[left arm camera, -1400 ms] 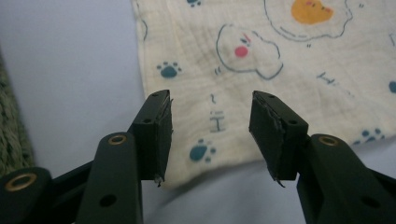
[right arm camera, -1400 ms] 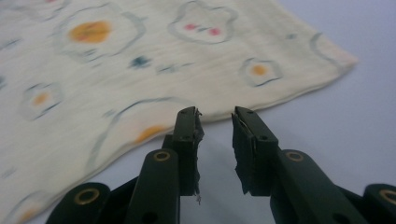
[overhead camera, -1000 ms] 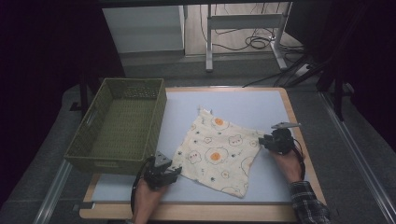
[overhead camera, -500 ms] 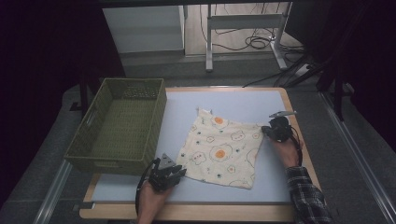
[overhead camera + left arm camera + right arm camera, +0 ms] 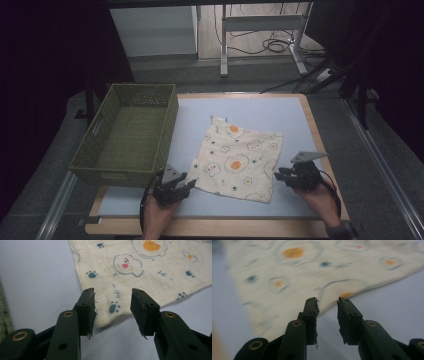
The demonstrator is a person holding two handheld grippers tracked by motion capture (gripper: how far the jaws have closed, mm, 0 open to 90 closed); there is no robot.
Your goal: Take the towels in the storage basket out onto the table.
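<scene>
A cream cloth (image 5: 237, 160) printed with fried eggs and paw prints lies flat on the blue table top (image 5: 270, 112). My left gripper (image 5: 186, 185) sits at the cloth's near left corner. In the left gripper view its jaws (image 5: 113, 296) have just been opening and stand open over that corner (image 5: 110, 312), pads not pressing it. My right gripper (image 5: 278, 176) is at the cloth's near right side. Its jaws (image 5: 327, 301) have also just been opening, with a narrow gap and nothing between them. The cloth's edge (image 5: 332, 290) lies just ahead of them.
A green woven basket (image 5: 125, 135) stands empty on the table's left side, close to the left gripper. The table's wooden rim (image 5: 320, 145) runs along the right. Beyond the far edge are a metal frame (image 5: 260, 22) and cables on the floor.
The right gripper drew the cloth's right side outward, let go, and came back toward the near right corner. The cloth now lies flatter and squarer. The left gripper has hardly moved.
</scene>
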